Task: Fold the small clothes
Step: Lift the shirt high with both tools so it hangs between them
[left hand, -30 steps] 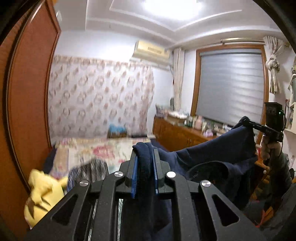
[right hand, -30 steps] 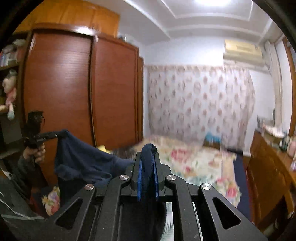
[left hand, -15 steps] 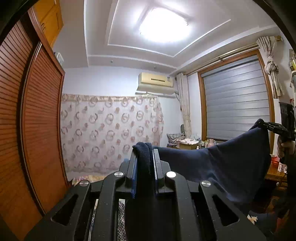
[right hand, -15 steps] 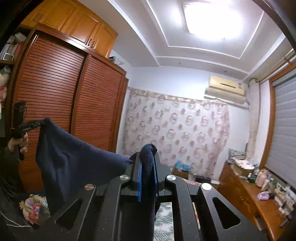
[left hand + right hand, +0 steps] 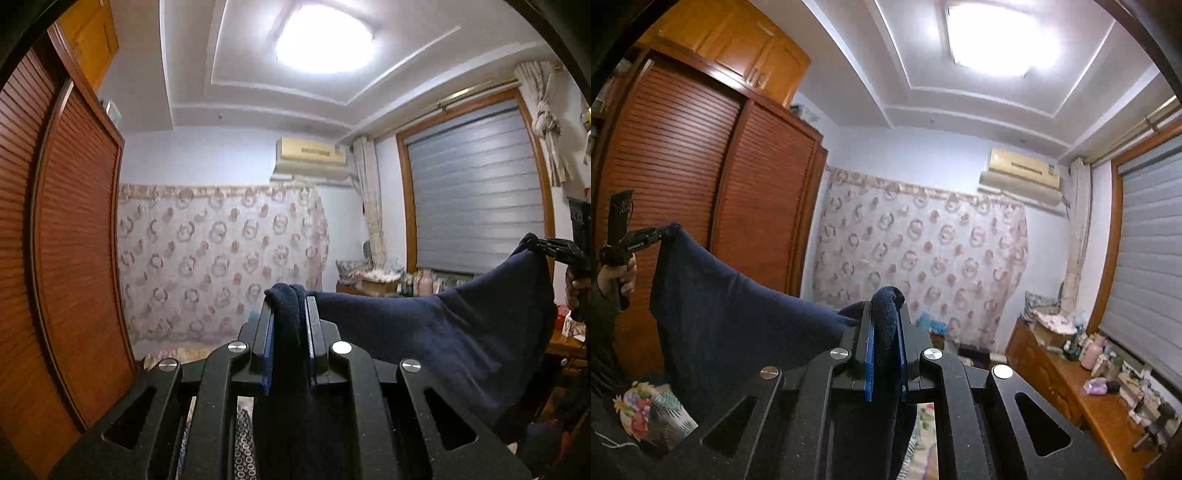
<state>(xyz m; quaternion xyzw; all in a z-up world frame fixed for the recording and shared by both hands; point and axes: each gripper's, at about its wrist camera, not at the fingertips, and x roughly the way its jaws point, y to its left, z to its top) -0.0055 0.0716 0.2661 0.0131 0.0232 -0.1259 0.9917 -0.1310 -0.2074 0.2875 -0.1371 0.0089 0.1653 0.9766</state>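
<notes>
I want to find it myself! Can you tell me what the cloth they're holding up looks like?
Start at the brown slatted wardrobe. In front of it, a dark navy garment hangs stretched between the left gripper and right gripper. It is the only plain dark cloth; the curtain behind is pale and ring-patterned.

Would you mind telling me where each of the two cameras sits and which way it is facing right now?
Left wrist view: sits on the left gripper, looking level across the bedroom at the patterned curtain and the window blind; its fingers pinch the navy garment, and the right gripper shows at far right.
Right wrist view: sits on the right gripper, facing the same curtain and the wardrobe; the left gripper and the hand holding it show at far left.
Shared: garment, curtain, air conditioner, ceiling light.
</notes>
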